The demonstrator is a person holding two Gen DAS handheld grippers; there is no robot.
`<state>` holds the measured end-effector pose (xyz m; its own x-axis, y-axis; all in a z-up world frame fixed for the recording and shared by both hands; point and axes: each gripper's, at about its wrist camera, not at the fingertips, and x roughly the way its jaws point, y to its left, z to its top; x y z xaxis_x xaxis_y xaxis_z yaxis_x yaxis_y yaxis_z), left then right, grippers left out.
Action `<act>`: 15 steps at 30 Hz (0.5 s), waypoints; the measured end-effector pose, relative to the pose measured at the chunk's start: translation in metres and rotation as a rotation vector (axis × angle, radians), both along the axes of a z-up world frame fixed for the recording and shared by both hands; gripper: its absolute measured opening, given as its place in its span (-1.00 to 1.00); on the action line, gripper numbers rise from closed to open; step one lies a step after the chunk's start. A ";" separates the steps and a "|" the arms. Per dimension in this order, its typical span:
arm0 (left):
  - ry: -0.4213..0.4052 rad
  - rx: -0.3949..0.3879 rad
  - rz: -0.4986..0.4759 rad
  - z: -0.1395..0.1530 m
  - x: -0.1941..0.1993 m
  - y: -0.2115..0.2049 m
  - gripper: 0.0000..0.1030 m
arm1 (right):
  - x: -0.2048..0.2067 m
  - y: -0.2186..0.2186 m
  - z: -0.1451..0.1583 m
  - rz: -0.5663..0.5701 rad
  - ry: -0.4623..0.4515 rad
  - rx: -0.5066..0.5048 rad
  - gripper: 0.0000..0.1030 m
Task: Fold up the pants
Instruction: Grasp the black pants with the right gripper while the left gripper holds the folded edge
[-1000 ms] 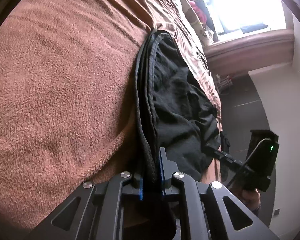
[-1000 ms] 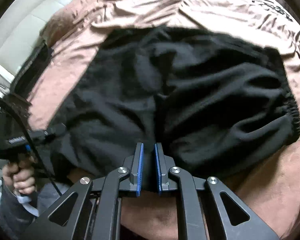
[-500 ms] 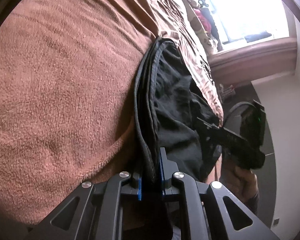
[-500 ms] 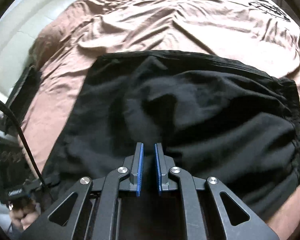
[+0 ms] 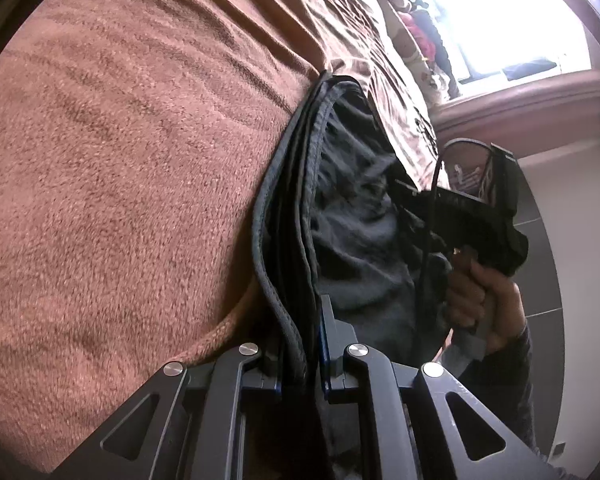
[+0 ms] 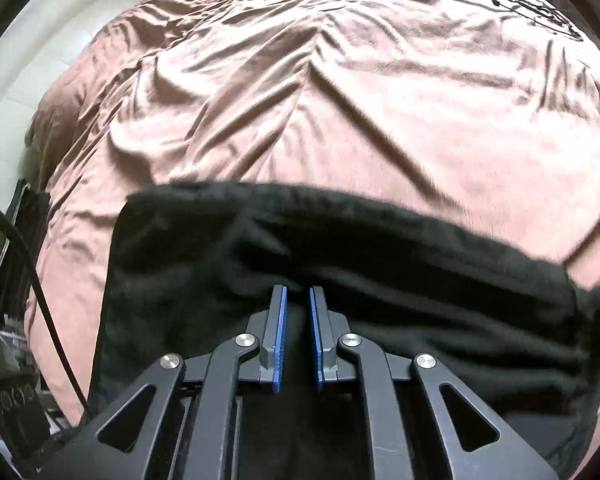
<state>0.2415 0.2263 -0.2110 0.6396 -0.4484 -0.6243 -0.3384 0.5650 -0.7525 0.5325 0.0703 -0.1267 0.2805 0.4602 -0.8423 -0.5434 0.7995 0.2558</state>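
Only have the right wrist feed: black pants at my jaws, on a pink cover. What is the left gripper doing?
Observer: The left gripper is shut on the pants; several stacked seamed edges run between its jaws.
Operator: What lies beside that edge?
Observer: A brown fleece blanket, bunched right against the stacked edges.
Operator: Is my gripper visible from there?
Observer: Yes. The right gripper shows across the pants with its tip at the cloth, and a hand is wrapped around its handle.
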 end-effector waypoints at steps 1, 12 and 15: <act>0.003 0.000 -0.001 0.000 0.001 0.000 -0.76 | 0.003 0.001 0.000 -0.003 -0.002 0.001 -0.84; 0.005 0.016 -0.014 0.001 0.002 -0.003 -0.67 | 0.026 0.016 0.003 -0.038 -0.014 -0.015 -0.89; -0.005 0.024 -0.014 0.001 -0.001 -0.005 -0.67 | 0.016 0.009 0.019 -0.026 -0.042 0.001 -0.89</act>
<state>0.2408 0.2213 -0.2099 0.6365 -0.4424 -0.6318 -0.3264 0.5877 -0.7404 0.5485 0.0790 -0.1082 0.3272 0.4535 -0.8290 -0.5325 0.8133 0.2347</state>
